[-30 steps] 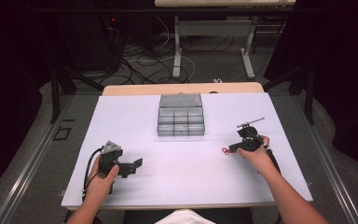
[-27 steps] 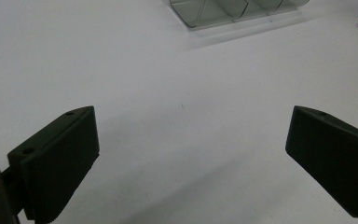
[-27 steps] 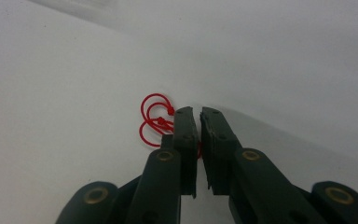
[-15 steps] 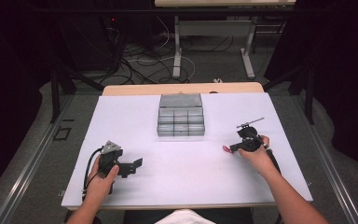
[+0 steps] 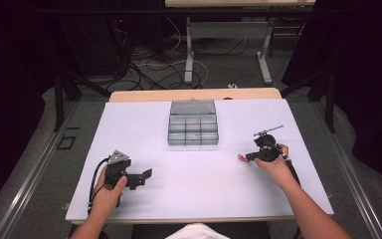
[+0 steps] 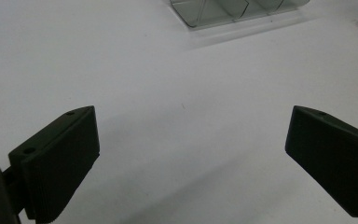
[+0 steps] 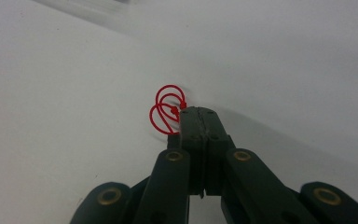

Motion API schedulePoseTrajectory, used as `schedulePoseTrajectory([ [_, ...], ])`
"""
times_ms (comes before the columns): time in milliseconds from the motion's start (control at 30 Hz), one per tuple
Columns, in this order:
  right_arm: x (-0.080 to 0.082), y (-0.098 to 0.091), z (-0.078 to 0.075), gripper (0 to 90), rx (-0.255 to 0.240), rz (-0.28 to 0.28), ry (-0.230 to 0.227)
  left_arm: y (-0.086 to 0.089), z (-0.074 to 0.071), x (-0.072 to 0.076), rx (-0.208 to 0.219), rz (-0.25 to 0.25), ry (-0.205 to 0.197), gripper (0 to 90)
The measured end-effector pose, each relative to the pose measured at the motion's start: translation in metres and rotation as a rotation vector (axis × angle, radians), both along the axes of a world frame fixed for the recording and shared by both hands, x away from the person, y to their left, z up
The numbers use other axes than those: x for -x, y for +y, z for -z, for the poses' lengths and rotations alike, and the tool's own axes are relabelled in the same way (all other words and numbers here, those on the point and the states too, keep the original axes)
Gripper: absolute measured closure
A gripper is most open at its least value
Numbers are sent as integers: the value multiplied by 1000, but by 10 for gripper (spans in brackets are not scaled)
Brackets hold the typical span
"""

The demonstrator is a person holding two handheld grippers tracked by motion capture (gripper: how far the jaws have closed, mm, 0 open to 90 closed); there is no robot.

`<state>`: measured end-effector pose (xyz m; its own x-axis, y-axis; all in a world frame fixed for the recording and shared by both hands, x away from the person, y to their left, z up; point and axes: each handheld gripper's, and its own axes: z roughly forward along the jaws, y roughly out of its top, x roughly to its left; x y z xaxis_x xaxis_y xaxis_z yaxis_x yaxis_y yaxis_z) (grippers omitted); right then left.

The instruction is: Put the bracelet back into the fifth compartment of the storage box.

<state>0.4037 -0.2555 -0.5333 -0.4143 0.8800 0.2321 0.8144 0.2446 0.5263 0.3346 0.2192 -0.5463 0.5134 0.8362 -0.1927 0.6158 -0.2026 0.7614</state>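
White tabletop, dim room behind, cables on the floor. Right gripper clamped tight, jaws fully together, with small red loops poking out at the tips, around 11 o'clock off the nose in the right gripper view. Looks pinched, though hard to tell how much is actually caught. Clear compartment box sits around 10 o'clock from that gripper, well apart. Left gripper spread wide, holding nothing, farther from the loops.

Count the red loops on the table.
1: the red loops, one small wire bundle, lie at the right gripper's shut tips, right of the clear box. More may be hidden.
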Motion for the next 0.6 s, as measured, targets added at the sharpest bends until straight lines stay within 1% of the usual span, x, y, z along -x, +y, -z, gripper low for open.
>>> schedulePoseTrajectory([
  [67,0,-1,0,900,-4,-8,-1,0,0,0,0,0,0,29],
  [133,0,-1,-1,900,-3,-12,-15,0,0,0,0,0,0,29],
  [200,0,-1,-1,900,-3,-15,-18,0,0,0,5,-5,0,29],
  [300,1,-1,-2,900,-15,-7,-27,0,0,0,0,0,0,29],
  [367,1,-2,-3,900,-4,-7,-39,0,0,0,0,-1,0,29],
  [500,1,0,-5,900,-17,1,-49,0,0,0,6,-7,-1,29],
  [533,1,-1,-5,900,-13,-3,-54,0,0,0,7,-9,0,29],
  [600,1,0,-7,900,-10,9,-60,0,0,0,7,-9,0,30],
])
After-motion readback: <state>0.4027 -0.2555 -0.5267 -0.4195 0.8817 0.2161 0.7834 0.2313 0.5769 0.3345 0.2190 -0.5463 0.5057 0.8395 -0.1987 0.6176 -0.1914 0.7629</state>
